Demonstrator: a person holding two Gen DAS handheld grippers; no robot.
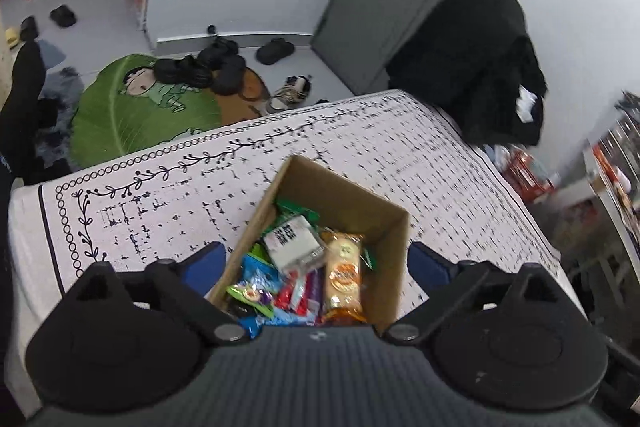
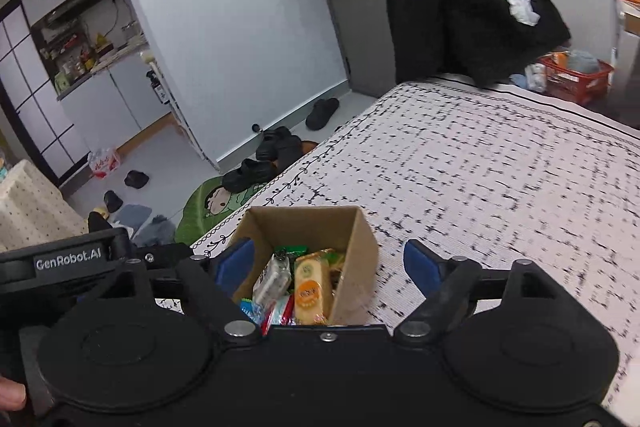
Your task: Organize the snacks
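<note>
Black-flecked white tablecloth under cardboard box; green leaf rug beyond.

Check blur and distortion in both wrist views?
Left wrist: motion smear across the tablecloth and right-hand clutter, fisheye bending the door; cardboard box fairly sharp. Right wrist: tablecloth pattern streaked, walls bowed, snacks legible.

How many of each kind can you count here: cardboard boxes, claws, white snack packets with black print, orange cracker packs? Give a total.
cardboard box: 1
claws, the left claw and the right claw: 2
white packet: 1
orange cracker pack: 1
Total: 5
</note>
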